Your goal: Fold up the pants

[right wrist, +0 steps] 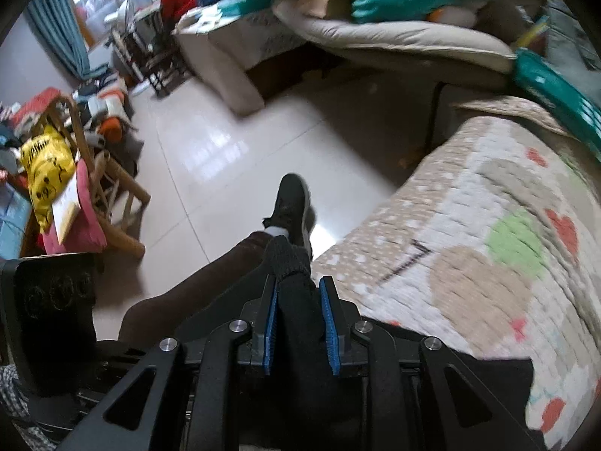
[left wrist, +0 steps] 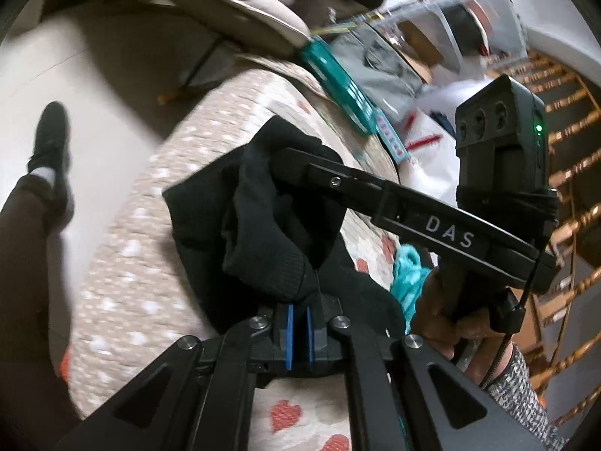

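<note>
The black pants [left wrist: 270,225] hang bunched over the edge of a bed with a heart-patterned quilt [left wrist: 150,248]. My left gripper [left wrist: 299,332] is shut on a ribbed hem of the pants, its blue pads nearly together. In the left wrist view the right gripper [left wrist: 285,158] reaches in from the right, its fingers buried in the pants. In the right wrist view my right gripper [right wrist: 300,323] is shut on a thick fold of the black pants [right wrist: 296,300], whose ribbed cuff sticks up between the blue pads.
The quilt [right wrist: 488,244] covers the bed to the right. The person's leg and black shoe [right wrist: 291,206] stand on the tiled floor [right wrist: 225,150]. A wooden chair with clutter [right wrist: 75,188] is at left, a cushion [right wrist: 394,41] and a teal box [left wrist: 338,82] beyond the bed.
</note>
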A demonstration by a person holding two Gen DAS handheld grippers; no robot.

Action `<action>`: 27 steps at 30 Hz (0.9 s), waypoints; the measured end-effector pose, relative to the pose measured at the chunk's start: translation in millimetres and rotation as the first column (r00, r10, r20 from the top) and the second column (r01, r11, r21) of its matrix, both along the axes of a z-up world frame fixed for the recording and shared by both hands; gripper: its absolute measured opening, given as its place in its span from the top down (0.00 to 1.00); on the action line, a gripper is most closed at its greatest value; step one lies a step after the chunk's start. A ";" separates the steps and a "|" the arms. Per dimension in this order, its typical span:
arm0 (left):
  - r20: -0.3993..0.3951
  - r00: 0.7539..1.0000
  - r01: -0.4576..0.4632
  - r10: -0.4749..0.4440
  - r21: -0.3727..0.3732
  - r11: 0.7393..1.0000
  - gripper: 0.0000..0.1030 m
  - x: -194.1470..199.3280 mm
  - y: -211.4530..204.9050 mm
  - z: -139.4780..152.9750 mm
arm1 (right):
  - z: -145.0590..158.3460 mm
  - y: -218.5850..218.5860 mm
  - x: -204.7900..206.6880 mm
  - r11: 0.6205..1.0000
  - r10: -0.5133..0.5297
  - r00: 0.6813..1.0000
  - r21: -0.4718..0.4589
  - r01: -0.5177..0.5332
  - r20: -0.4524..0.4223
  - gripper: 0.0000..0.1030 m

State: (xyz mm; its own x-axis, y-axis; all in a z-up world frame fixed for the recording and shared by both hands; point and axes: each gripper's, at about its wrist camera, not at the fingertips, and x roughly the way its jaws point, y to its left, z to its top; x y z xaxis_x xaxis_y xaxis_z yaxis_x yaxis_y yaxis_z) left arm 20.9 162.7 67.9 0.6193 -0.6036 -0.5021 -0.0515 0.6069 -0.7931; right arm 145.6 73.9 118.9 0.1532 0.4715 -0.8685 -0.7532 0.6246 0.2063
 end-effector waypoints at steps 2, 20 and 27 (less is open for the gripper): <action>0.013 0.999 0.043 -0.043 0.036 0.998 0.95 3.8 -20.9 11.0 | 7.4 -23.5 -0.9 0.999 -0.037 0.999 0.025 0.037 0.005 0.78; -0.014 0.997 -0.070 0.073 0.146 0.987 0.95 -5.3 -8.8 11.8 | 12.1 -90.7 -9.5 0.991 -0.117 0.992 0.071 0.114 0.037 0.78; -0.060 0.974 -0.216 0.221 0.072 0.974 0.91 -47.4 64.5 -20.1 | 13.7 2.1 -31.6 0.987 0.132 0.991 0.091 -0.135 0.034 0.79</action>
